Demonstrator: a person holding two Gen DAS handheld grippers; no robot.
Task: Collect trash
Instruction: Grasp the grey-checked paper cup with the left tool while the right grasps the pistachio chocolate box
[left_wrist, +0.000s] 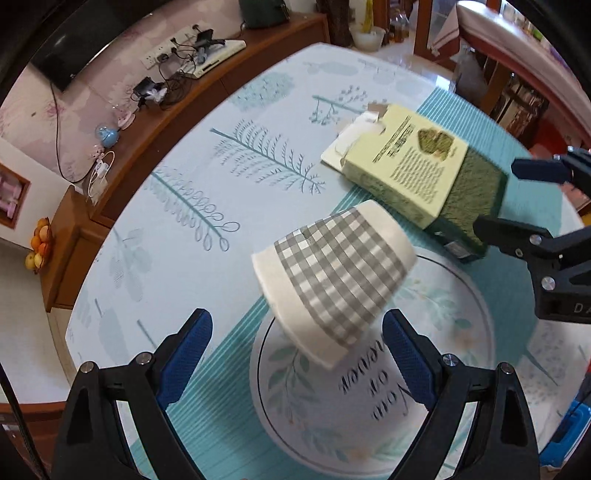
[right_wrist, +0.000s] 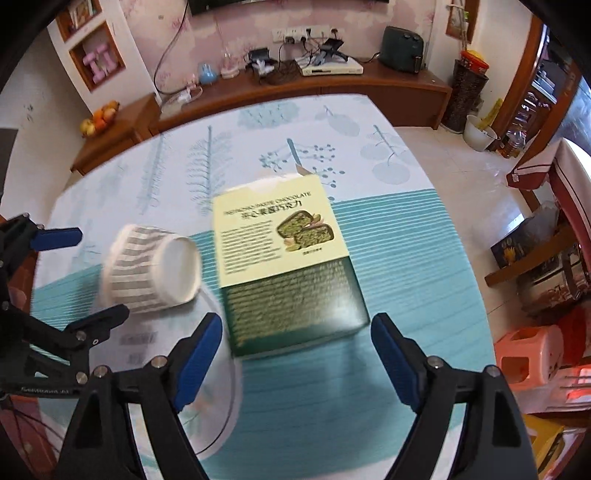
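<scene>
One leaf-printed tablecloth, wooden sideboard

Each hand-held gripper is built of matte black plastic arms that taper toward the tips. The left hand-held gripper carries two blue pads with a fine woven texture on the inner faces of its fingers. Round silver screws sit at the joints of each arm, two to a side. The right hand-held gripper has the same black frame, blue textured pads and silver screws. Triangular recesses mark the wide base of each arm. White lettering shows on one black body, too blurred to read.
</scene>
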